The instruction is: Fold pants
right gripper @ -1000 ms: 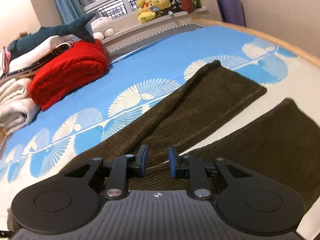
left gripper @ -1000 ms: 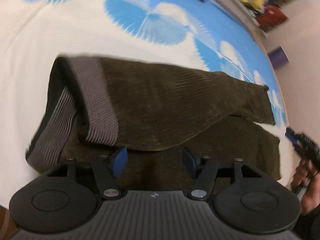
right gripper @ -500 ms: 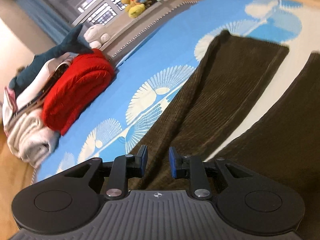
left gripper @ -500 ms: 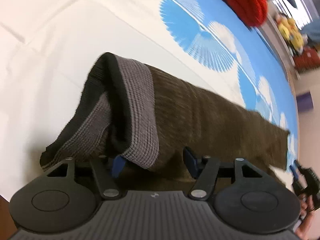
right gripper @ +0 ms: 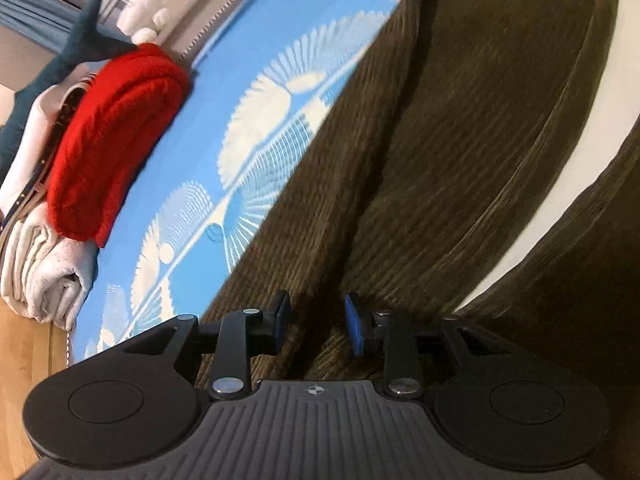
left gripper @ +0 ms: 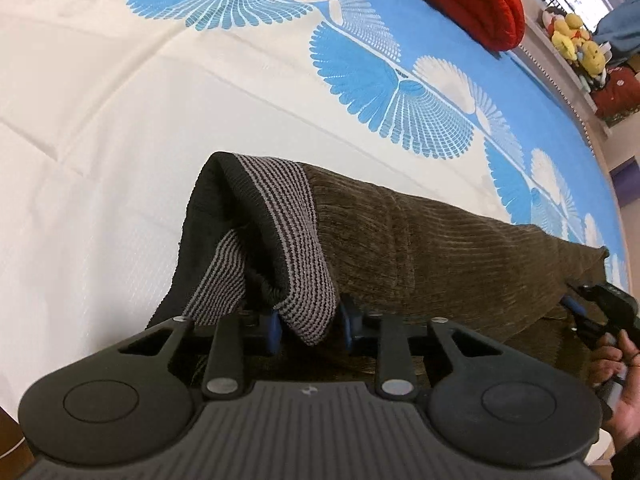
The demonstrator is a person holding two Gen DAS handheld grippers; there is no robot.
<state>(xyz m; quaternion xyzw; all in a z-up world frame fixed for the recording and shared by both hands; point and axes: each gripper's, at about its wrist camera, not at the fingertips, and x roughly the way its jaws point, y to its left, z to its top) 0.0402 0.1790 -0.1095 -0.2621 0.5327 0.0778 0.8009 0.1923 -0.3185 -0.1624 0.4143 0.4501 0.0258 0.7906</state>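
Brown corduroy pants [left gripper: 440,248] lie across the blue-and-white bed sheet [left gripper: 120,120]. Their grey striped waistband [left gripper: 280,216] is folded over and lifted at one corner. My left gripper [left gripper: 310,326] is closing its jaws on that corner, and the blue pads touch the cloth on both sides. In the right wrist view the two pant legs [right gripper: 440,120] spread away with a strip of sheet between them. My right gripper [right gripper: 318,322] hovers low over the nearer leg, its jaws opening with only flat cloth showing beneath the gap. A hand holds the right gripper [left gripper: 576,312] at the pants' far edge.
A red blanket [right gripper: 116,136] and folded white towels [right gripper: 40,272] are piled at the head of the bed, with a plush shark [right gripper: 80,48] behind. Stuffed toys [left gripper: 576,36] sit on the window ledge. Wooden floor [right gripper: 24,360] shows past the bed's edge.
The left jaws narrowed from wide apart onto the waistband corner. The right gripper dropped closer to the pant leg and rolled, and its jaws widened a little.
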